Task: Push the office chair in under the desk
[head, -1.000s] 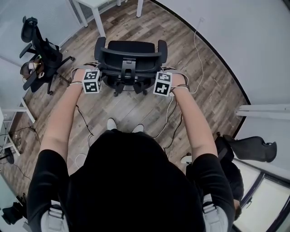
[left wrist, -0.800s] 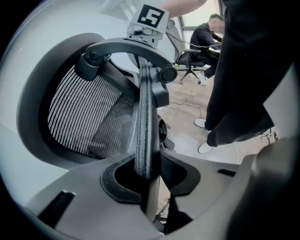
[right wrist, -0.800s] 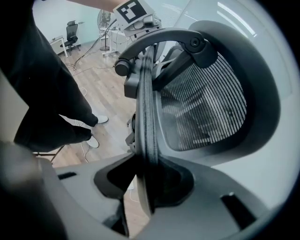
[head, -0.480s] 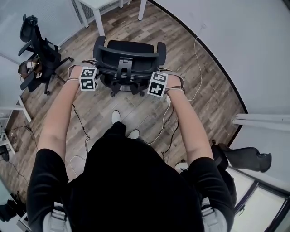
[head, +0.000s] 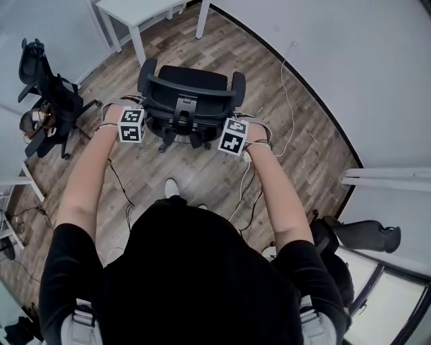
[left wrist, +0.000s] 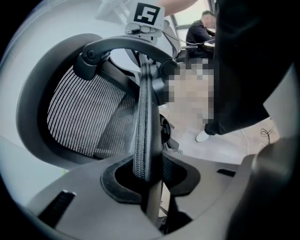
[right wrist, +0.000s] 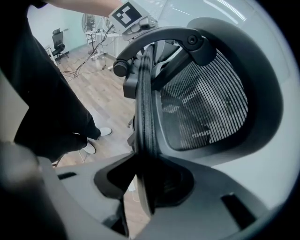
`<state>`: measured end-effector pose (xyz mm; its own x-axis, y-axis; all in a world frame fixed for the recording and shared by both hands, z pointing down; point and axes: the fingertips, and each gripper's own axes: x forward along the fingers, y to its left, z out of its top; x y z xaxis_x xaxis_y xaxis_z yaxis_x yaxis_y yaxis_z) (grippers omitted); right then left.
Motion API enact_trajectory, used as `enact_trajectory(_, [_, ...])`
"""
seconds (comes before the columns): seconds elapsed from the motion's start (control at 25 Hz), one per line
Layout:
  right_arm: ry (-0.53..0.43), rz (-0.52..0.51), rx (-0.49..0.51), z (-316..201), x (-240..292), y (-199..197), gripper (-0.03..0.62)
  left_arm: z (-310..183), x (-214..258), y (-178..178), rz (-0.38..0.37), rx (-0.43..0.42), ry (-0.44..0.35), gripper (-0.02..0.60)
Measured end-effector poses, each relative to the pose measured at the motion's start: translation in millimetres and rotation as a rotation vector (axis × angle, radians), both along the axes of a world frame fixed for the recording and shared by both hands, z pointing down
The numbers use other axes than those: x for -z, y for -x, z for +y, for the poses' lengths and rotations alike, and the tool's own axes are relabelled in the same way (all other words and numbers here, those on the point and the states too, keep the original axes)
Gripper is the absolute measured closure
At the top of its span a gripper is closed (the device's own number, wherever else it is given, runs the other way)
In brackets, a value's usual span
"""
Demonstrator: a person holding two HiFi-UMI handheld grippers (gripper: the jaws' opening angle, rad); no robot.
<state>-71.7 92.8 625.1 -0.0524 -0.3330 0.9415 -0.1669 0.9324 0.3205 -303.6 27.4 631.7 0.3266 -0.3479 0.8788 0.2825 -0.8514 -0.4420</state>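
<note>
second chair (head: 44,94) stands far left against the left wall, well apart from the task chair, with a strip of wood floor (head: 101,81) showing between them. desk (head: 128,8) sits at the top edge, left of centre, two white legs visible. the office chair (head: 192,84) is near the desk but outside it, seat facing the desk, none of it under the top. floor shows between the seat front and the desk legs.

left gripper (head: 139,116) is at the backrest's left side edge. in the left gripper view its jaws are closed on that edge, with the mesh rim (left wrist: 142,140) running straight up between the pads. right gripper (head: 227,131) is at the backrest's right side edge. in the right gripper view its jaws pinch the rim (right wrist: 146,140) the same way. both forearms are stretched forward, with the person's shoe (head: 172,187) on the floor just behind the chair base.

a cable (head: 286,101) trails on the floor to the right of the chair, near the curved wall (head: 337,60). a wide band of floor lies between the chair's right armrest and that wall edge. a white frame (head: 384,180) juts in at the far right, well apart from the chair.
</note>
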Motion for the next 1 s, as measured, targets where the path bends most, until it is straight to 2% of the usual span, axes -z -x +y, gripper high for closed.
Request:
enact_trajectory(0.24, [-0.007,-0.008,-0.016,-23,1,-14,0.479,-31,0,-16,0.009,-0.045,-0.010,0.489])
enact_trajectory(0.44, [-0.030,-0.003,-0.015,-42,0,-41,0.479,-52,0,-44,0.030,-0.072,-0.038,0.494])
enact_trajectory(0.68, [-0.082,0.026,-0.001,-67,-1,-73,0.479,-72,2,-74,0.027,-0.072,-0.024,0.495])
enact_trajectory(1.0, [-0.091,-0.003,0.030,-101,-2,-110,0.482,-100,3,-109,-0.002,-0.033,0.018,0.495])
